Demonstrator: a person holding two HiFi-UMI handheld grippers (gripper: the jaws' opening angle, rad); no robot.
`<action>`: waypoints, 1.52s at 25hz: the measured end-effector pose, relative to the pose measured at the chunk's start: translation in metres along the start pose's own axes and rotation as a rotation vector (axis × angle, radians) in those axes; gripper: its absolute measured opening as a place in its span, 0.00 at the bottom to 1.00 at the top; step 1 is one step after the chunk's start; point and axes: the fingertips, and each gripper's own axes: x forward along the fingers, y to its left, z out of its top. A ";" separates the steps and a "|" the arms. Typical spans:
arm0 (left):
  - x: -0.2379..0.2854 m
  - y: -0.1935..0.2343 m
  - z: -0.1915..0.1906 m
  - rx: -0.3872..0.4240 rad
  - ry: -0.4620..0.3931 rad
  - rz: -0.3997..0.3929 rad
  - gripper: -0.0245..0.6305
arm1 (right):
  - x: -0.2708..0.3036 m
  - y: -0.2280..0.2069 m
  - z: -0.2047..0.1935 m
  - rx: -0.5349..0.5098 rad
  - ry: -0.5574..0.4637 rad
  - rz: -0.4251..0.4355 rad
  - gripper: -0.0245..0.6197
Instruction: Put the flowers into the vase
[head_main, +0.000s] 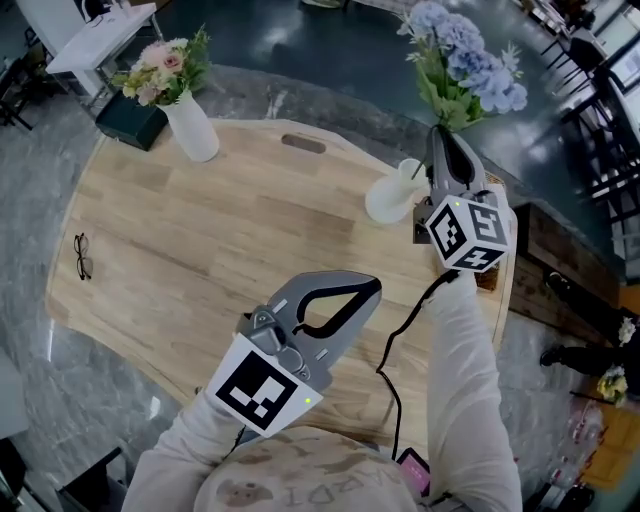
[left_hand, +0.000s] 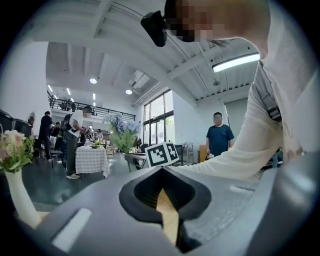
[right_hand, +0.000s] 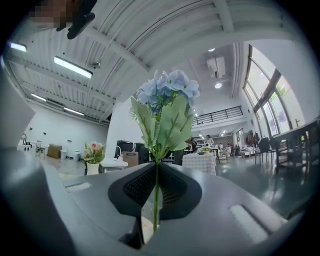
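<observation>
My right gripper (head_main: 447, 140) is shut on the green stem of a blue hydrangea (head_main: 468, 62), held upright over the table's far right part. In the right gripper view the stem (right_hand: 156, 192) runs up between the jaws of the right gripper (right_hand: 155, 167) to the blue bloom (right_hand: 166, 92). A white vase (head_main: 388, 197) with nothing in it stands on the wooden table (head_main: 230, 240), just left of that gripper. My left gripper (head_main: 372, 286) is shut on nothing above the table's near part; in its own view the left gripper (left_hand: 162, 171) points at the right gripper's marker cube (left_hand: 162, 154).
A second white vase (head_main: 192, 127) with pink flowers (head_main: 160, 68) stands at the far left corner, next to a dark box (head_main: 130, 122). Glasses (head_main: 83, 256) lie by the left edge. A dark oval patch (head_main: 303, 144) lies near the far edge. People stand in the hall behind.
</observation>
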 end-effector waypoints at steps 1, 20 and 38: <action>0.001 0.003 0.004 -0.004 0.002 -0.001 0.04 | 0.000 -0.001 -0.002 0.007 0.008 -0.003 0.10; 0.010 0.012 0.032 -0.040 0.033 -0.038 0.04 | -0.009 0.004 -0.033 -0.102 0.171 0.024 0.17; 0.008 -0.017 0.025 -0.006 0.020 -0.060 0.04 | -0.054 0.014 -0.061 -0.107 0.277 0.047 0.31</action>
